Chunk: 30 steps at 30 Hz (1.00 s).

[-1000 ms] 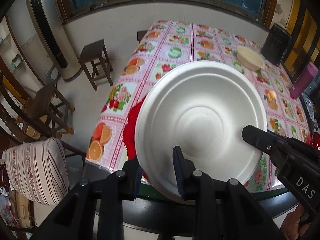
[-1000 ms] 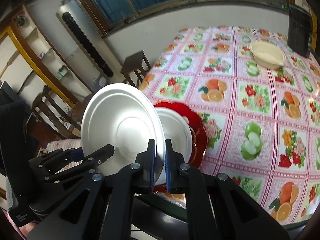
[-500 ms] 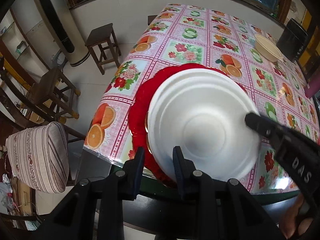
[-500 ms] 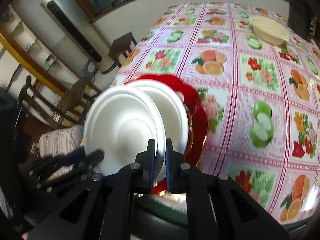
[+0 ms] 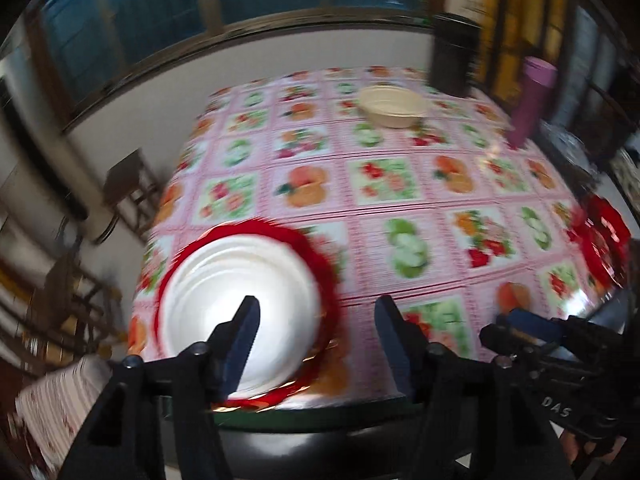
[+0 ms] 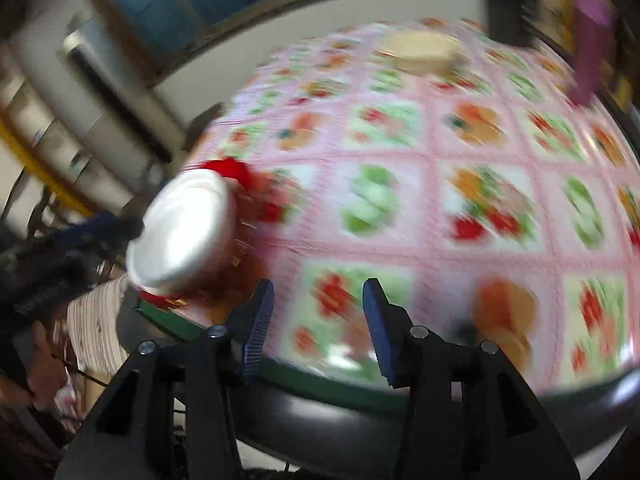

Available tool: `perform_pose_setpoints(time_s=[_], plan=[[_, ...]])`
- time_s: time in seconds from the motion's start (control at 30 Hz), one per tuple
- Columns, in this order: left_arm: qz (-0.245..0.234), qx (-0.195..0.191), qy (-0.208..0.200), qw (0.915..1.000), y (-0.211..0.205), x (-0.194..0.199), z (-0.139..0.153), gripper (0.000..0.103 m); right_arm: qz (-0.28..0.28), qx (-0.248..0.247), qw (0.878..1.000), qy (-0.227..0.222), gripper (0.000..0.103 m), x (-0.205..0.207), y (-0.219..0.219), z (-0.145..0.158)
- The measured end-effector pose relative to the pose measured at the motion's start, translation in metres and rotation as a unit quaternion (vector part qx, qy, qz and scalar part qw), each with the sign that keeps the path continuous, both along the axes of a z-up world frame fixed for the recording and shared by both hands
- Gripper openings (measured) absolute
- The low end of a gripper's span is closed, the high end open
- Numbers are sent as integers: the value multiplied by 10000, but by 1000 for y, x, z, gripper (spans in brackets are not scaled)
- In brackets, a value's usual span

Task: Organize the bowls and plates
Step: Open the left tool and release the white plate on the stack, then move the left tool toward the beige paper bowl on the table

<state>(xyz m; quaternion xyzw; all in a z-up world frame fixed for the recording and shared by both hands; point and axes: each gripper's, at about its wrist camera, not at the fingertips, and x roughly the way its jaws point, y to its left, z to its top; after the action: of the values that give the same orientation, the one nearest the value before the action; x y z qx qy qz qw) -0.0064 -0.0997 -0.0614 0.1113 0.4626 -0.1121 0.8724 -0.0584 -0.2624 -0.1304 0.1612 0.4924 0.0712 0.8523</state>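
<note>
White plate [image 5: 240, 304] now released, round, smooth

White plate [image 5: 240, 300] flat on red plate [image 5: 320, 264], cream bowl [image 5: 392, 110] far

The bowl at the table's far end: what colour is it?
Cream; the bowl shows best in the left wrist view.

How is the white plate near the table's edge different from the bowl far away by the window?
The white plate is wide, shallow and bright white; the bowl is deeper, with taller sides, and cream coloured. The white plate rests on a red plate at the near edge; the bowl sits straight on the tablecloth at the far end. Both are round, and neither is being held.
</note>
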Motion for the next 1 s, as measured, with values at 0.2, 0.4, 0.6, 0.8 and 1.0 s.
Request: perform_pose_setpoints(time_s=[0.2,0.4,0.6,0.8,1.0], plan=[[-1075,124,454,9931,-80,-8,-10,64,-986,-29,9946,317,48,-49,-64,-7],[-1753,253,295,9838,-125,-29,0,64,-1812,99,9831,234,48,-85,-109,-2],[-1841,248,297,9821,-132,-28,3,65,-1946,43,9808,142,48,-89,-117,2],[-1604,187,415,9860,-122,-14,-5,66,-1817,-20,9832,143,48,-75,-114,5],[-1403,84,503,9888,-119,-1,-7,66,-1662,-83,9859,166,48,-64,-112,9]])
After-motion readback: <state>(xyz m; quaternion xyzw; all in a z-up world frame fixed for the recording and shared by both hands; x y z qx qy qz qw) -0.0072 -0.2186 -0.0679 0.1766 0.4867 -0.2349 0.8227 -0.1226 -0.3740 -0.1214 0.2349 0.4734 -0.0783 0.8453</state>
